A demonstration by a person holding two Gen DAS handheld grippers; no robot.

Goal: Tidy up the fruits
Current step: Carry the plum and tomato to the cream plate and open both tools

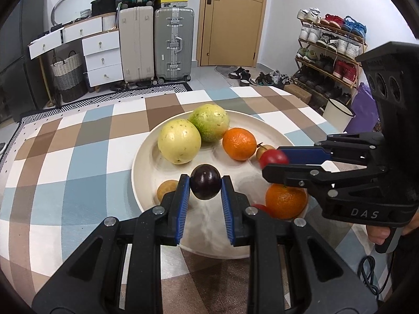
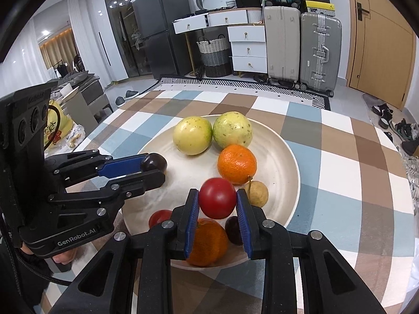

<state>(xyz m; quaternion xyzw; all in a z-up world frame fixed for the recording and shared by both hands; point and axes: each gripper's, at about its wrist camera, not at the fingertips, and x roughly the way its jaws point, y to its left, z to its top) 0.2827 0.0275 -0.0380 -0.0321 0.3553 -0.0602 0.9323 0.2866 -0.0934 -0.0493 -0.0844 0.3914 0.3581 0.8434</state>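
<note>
Two hand-held tongs reach over a round cream plate [image 1: 146, 162] of fruit that sits on a tabletop [image 1: 65, 157] covered in a blue, brown and white checked cloth.

The left tongs [image 1: 205, 185] are closed on a dark purple plum [image 1: 205, 181], pinched between their blue pads above the near left part of the plate. The right tongs [image 2: 217, 198] grip a red tomato [image 2: 217, 198] in the same way, above the near right part of the plate.

Lying on the plate nearest the viewer are an orange [image 2: 209, 240], a second red tomato [image 2: 159, 217] to its left and a second dark plum [image 2: 233, 230] to its right. A small tan fruit [image 2: 259, 193] lies just beyond, beside the right tongs. Another small tan fruit [image 1: 167, 189] sits near the left rim.

Farther back, mid-plate, is a second orange [image 2: 237, 164]. At the far side, two large yellow-green speckled fruits [image 2: 192, 135] touch each other.

Beyond the tabletop stand suitcases [image 1: 174, 43], a white chest of drawers [image 1: 103, 57], a wooden door [image 1: 233, 18] and a shoe rack [image 1: 330, 52].
</note>
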